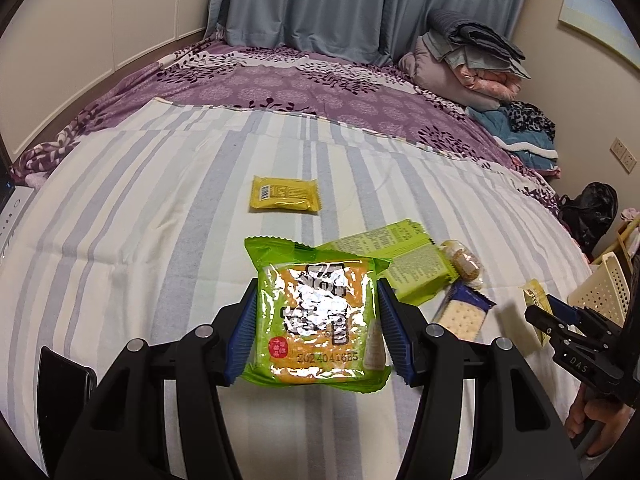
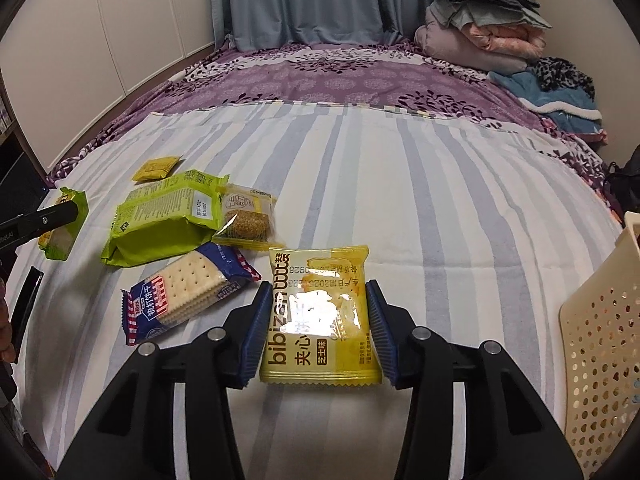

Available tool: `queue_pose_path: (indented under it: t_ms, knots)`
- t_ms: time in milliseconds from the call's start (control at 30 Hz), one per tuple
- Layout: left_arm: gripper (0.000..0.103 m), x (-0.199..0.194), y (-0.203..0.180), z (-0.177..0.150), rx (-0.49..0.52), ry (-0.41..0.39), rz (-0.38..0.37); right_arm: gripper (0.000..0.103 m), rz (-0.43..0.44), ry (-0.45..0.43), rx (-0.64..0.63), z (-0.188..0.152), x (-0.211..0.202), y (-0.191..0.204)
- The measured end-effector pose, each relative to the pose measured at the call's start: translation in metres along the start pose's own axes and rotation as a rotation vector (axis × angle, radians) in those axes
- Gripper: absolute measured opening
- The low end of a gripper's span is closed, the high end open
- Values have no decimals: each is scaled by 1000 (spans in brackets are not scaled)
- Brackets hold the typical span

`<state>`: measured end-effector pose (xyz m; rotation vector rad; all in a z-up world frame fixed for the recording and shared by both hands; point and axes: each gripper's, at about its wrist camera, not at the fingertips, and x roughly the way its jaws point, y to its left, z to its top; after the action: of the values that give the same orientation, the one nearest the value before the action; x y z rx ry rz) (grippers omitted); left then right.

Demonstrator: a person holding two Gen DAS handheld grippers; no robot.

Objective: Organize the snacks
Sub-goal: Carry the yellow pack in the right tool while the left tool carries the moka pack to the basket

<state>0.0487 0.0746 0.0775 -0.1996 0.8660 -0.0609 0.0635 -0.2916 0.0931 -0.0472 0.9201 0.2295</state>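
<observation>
Your left tool (image 1: 318,320) pinches a green plastic snack packet with an orange window (image 1: 318,316), one blue ribbed pad against each side edge. The packet sits between the fingers above the striped white-and-grey bed cover (image 1: 160,208).

Your right tool (image 2: 318,326) pinches a yellow plastic sandwich-biscuit packet printed "bibizan" (image 2: 320,316) the same way, by both side edges, above the same bed cover (image 2: 440,208).

Items lying loose on the bed cover:
- A small yellow foil snack packet (image 1: 285,194) lies alone, beyond the left tool; in the right wrist view it (image 2: 157,168) is the farthest item.
- A large lime-green printed snack bag (image 2: 164,220) lies on its side, also seen just beyond the held green packet (image 1: 400,256).
- A clear-wrapped round biscuit pack (image 2: 248,216) touches the right end of the lime-green bag (image 1: 464,262).
- A blue-and-red packet of square soda crackers (image 2: 184,292) lies just in front of the lime-green bag, near the right tool's left finger (image 1: 464,312).

A cream perforated plastic basket (image 2: 596,340) stands at the right edge of the bed, beside the right tool (image 1: 600,288).
</observation>
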Motion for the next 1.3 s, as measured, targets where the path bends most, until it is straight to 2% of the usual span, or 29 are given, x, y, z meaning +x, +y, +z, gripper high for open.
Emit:
queue_pose_path:
  t_ms: [500, 1300]
  knots:
    - [58, -34, -57, -4, 108, -34, -64, 47, -23, -107, 49, 0, -56, -22]
    - [58, -60, -159, -12, 273, -49, -172, 47, -120, -236, 186, -24, -123, -97]
